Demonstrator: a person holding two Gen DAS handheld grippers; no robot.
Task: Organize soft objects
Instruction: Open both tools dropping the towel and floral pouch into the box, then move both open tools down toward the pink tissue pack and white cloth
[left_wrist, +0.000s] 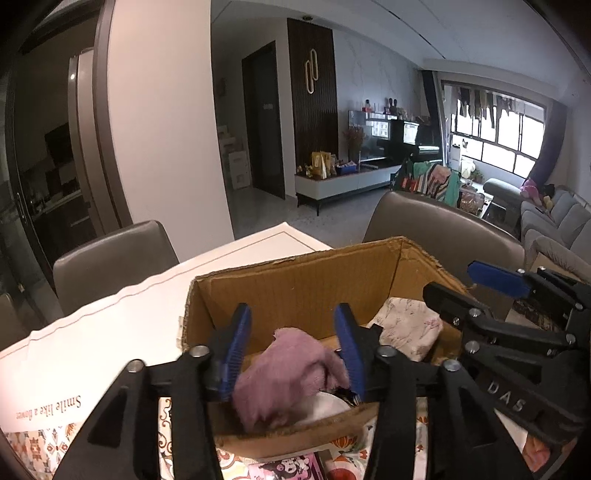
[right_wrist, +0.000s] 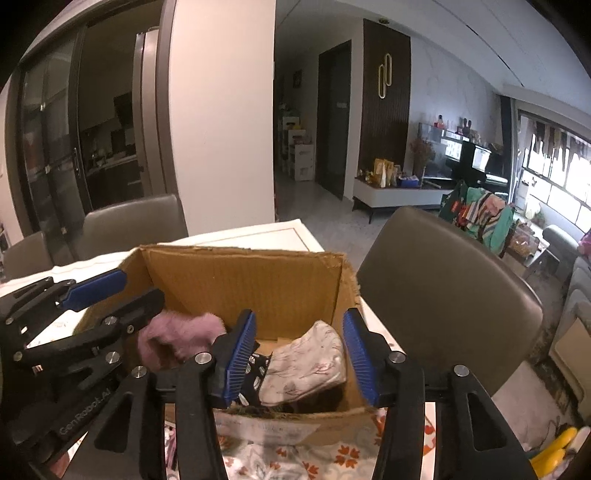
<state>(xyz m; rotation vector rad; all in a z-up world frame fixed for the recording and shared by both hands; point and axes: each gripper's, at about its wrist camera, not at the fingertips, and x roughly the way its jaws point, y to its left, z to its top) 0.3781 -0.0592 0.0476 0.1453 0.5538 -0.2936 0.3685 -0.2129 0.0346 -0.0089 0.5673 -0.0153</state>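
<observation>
Left gripper (left_wrist: 291, 354): we hold it over the cardboard box (left_wrist: 295, 280), fingers wide, purple fuzzy cloth (left_wrist: 284, 373) loose between them.
Right gripper (right_wrist: 299, 358): fingers spread wide, empty.
Floral cloth (right_wrist: 306, 362): in the box, at 3 o'clock of the purple one.

Open-topped box (right_wrist: 240, 280), chair (right_wrist: 443, 295) alongside
</observation>
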